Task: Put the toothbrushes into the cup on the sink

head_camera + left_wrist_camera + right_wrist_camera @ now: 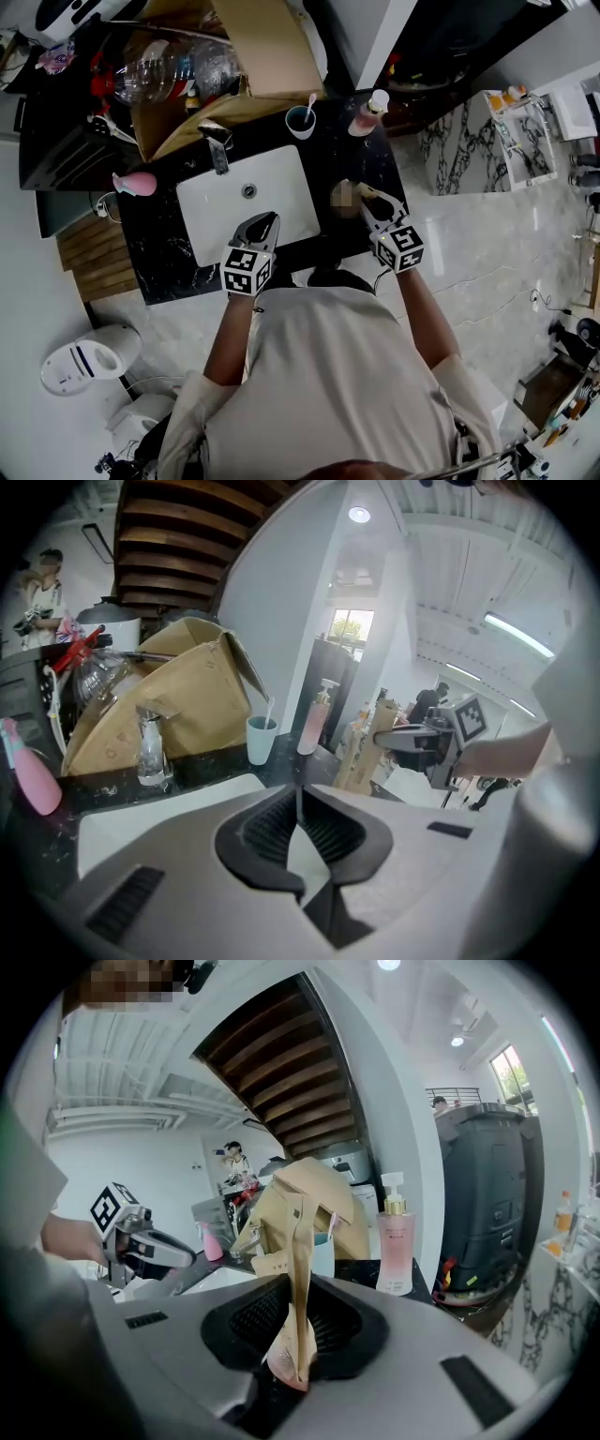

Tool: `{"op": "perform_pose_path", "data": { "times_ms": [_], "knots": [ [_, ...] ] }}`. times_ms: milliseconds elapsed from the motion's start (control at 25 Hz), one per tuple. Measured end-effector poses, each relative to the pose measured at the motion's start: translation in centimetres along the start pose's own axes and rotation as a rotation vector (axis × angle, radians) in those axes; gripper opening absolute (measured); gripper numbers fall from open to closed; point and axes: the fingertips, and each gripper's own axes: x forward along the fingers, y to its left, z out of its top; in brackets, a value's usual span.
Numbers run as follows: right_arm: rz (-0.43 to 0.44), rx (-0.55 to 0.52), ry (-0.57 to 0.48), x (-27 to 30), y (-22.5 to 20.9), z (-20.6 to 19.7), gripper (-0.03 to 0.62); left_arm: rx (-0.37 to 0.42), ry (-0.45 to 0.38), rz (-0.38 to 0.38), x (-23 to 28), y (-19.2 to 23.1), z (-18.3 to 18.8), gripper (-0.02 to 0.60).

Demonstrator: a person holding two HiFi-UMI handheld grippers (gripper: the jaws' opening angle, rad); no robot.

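Right tongs (292, 1330) clamped on a tan paper packet (298, 1260), over the counter (361, 155) right of the sink (281, 202). Left tongs (298, 810) closed, empty. Cup (301, 122) behind the sink holds one toothbrush (310, 101).

Cup (301, 121) behind basin (211, 225); faucet (217, 148) left of it, pump bottle (372, 112) right; toothbrush (310, 101) inside cup.

1. Wears a pale, loose shirt (328, 375) with sleeves ending near the elbows.
2. Carries a white cube with black square markers (247, 270) on the left gripper (265, 221), likewise on the right gripper (367, 200).
3. Shows grey shells and black ribbed pads (267, 827).
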Motion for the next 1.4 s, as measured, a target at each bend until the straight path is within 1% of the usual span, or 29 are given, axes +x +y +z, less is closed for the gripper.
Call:
{"op": "perform_pose_path", "data": {
  "times_ms": [160,280,400,560,600,680,720,840,920,1120,1400],
  "knots": [
    [0.008,-0.01,0.026,0.3,0.1,-1.0,0.077,0.003,-0.003,-0.01,0.0,-0.5,-0.1,0.025],
    [0.002,-0.015,0.065,0.8,0.1,-2.2,0.077,0.003,-0.002,-0.013,-0.1,-0.8,-0.2,0.023],
    [-0.014,-0.02,0.115,1.2,0.1,-3.6,0.078,0.0,0.003,-0.009,-0.3,-0.8,-0.6,0.023],
    [-0.016,-0.018,0.141,1.8,0.3,-4.4,0.084,-0.007,0.011,-0.001,-0.7,-0.6,-1.1,0.023],
    [-0.015,-0.013,0.152,2.0,0.3,-4.7,0.098,-0.009,0.013,0.001,-0.7,-0.6,-1.2,0.023],
    [-0.016,0.001,0.171,2.3,0.2,-5.3,0.171,-0.01,0.014,0.004,-0.8,-0.6,-1.4,0.023],
    [-0.02,0.009,0.175,2.2,0.2,-5.5,0.188,-0.01,0.014,0.005,-0.8,-0.6,-1.5,0.023],
    [-0.04,0.026,0.166,1.8,-0.1,-5.5,0.236,-0.009,0.015,0.005,-1.0,-0.7,-1.6,0.023],
    [-0.049,0.031,0.159,1.5,-0.2,-5.4,0.243,-0.006,0.016,0.002,-1.0,-0.8,-1.6,0.023],
    [-0.077,0.03,0.135,0.1,-0.5,-4.5,0.244,0.008,0.009,-0.021,-0.9,-1.5,-1.3,0.023],
    [-0.127,0.032,0.069,-2.9,-0.4,-2.3,0.244,0.044,-0.006,-0.062,-0.8,-2.8,-0.3,0.023]
  ]
}}
